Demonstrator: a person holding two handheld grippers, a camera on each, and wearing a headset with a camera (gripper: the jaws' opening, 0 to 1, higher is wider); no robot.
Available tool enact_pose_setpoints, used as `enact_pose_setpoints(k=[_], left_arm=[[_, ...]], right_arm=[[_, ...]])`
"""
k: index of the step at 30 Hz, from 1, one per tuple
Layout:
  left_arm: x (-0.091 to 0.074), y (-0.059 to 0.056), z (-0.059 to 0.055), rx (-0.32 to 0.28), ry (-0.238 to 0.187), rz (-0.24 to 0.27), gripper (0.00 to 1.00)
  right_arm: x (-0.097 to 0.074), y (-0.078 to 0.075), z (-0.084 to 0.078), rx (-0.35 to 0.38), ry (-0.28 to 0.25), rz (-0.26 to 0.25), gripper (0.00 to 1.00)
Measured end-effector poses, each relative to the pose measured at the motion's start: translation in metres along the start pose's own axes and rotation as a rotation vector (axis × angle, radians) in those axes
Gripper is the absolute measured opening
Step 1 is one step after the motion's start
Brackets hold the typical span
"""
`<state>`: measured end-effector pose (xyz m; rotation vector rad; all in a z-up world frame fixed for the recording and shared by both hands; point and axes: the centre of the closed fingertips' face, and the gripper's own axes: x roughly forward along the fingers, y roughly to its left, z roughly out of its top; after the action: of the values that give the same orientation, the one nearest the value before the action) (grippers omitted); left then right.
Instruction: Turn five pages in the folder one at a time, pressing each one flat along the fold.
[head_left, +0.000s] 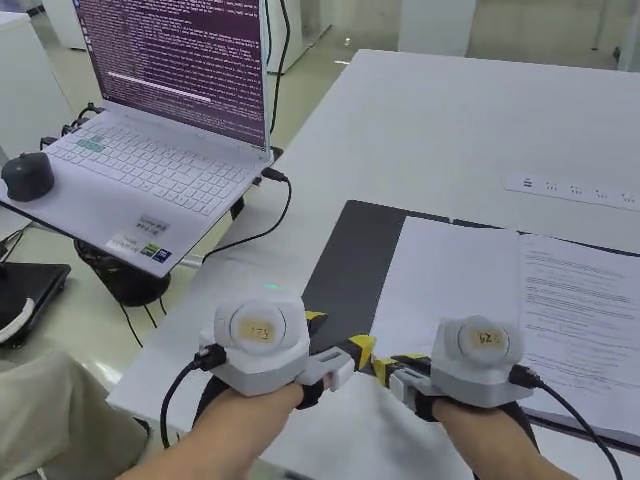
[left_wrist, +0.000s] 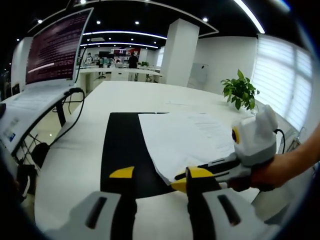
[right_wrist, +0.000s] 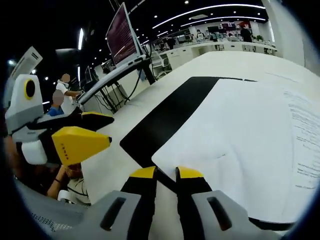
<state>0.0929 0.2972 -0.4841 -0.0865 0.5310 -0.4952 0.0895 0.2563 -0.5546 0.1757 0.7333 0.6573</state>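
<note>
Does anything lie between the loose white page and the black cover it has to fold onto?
Nothing visible lies on the black cover. The only thing near that path is the left gripper, open at the cover's near edge. It is beside the near corner of the white page, where the right gripper sits.

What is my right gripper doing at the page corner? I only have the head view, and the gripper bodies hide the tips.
Observer: In the right gripper view, the right gripper has its jaws nearly together on the near corner of the page, apparently pinching it.
Operator: And the left one?
Observer: Its own view shows the left gripper open, holding nothing, with its tips by the near edge of the black cover.
Operator: Anything farther back?
Observer: A potted plant, far right in the left gripper view.
</note>
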Motion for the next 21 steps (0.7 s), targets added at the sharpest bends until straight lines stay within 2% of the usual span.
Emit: enact_pose_setpoints(k=[3, 8, 14, 16, 19, 21], left_arm=[[0.006, 0.001, -0.001, 0.002, 0.013, 0.001, 0.38], [0.020, -0.001, 0.002, -0.004, 0.017, -0.001, 0.37], [0.038, -0.014, 0.002, 0.018, 0.036, -0.026, 0.37], [0.045, -0.019, 0.003, 0.025, 0.038, -0.035, 0.37], [0.054, -0.025, 0.001, 0.041, 0.050, -0.042, 0.36], [0.061, -0.030, -0.004, 0.066, 0.068, -0.054, 0.35]], right_arm=[[-0.003, 0.000, 0.001, 0.057, -0.015, 0.016, 0.15], [-0.019, -0.007, 0.012, 0.110, -0.098, 0.006, 0.06], [-0.039, -0.027, 0.015, 0.161, -0.137, -0.024, 0.03], [-0.047, -0.031, 0.016, 0.206, -0.158, -0.021, 0.05], [-0.060, -0.044, 0.017, 0.175, -0.179, -0.062, 0.00], [-0.066, -0.050, 0.019, 0.200, -0.197, -0.063, 0.00]])
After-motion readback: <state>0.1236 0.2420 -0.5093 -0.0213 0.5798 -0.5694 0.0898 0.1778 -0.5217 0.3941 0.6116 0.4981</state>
